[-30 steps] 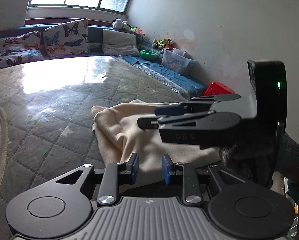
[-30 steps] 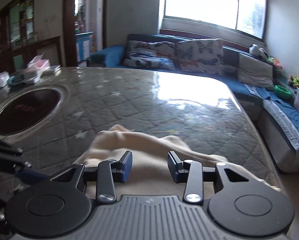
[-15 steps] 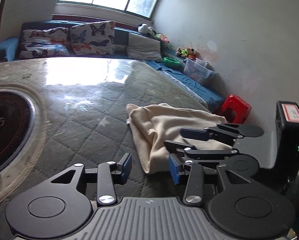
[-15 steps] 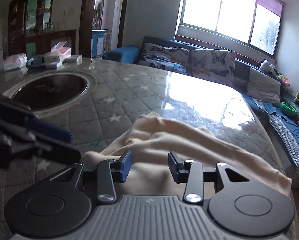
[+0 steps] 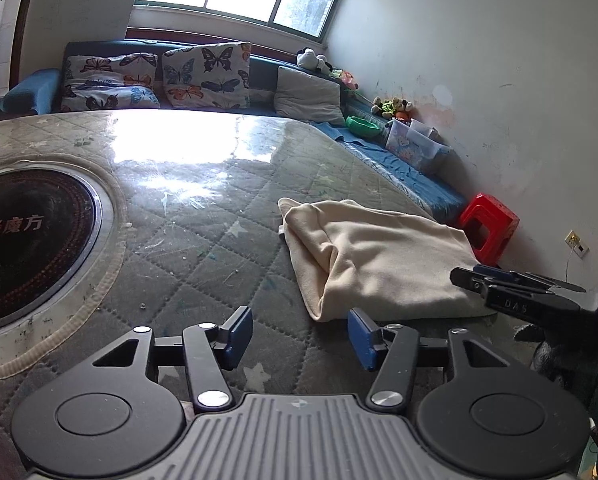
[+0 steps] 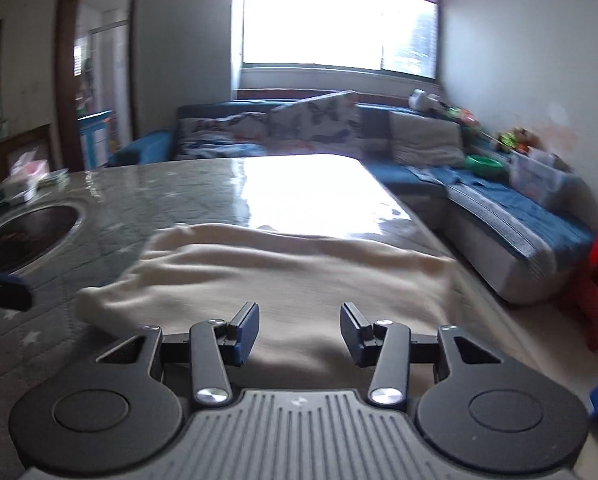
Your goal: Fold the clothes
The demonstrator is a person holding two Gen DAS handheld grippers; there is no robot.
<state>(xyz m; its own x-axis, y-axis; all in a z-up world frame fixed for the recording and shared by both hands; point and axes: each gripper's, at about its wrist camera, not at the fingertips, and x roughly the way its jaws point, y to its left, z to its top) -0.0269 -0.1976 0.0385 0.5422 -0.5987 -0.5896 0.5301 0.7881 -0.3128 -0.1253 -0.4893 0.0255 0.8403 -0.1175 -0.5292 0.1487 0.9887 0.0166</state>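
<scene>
A cream garment (image 5: 375, 264) lies folded on the quilted table cover (image 5: 203, 240) near the table's right edge. My left gripper (image 5: 299, 338) hovers just short of the cloth's near left corner, its jaws opening with nothing between the blue pads. In the left wrist view my right gripper (image 5: 511, 280) shows at the far right, beside the cloth's right edge. In the blurred right wrist view the same garment (image 6: 299, 276) spreads ahead of my right gripper (image 6: 299, 332), whose jaws are opening above the cloth's near edge without pinching it.
A round dark hotplate (image 5: 23, 236) is set into the table at the left. A blue sofa with butterfly cushions (image 5: 159, 76) runs behind the table and along the right wall. A red stool (image 5: 489, 228) stands on the floor past the table's right edge.
Both grippers have drawn back from the cloth and let it lie flat. The left jaws have widened and swung left; the right gripper has shifted to the cloth's right side.
</scene>
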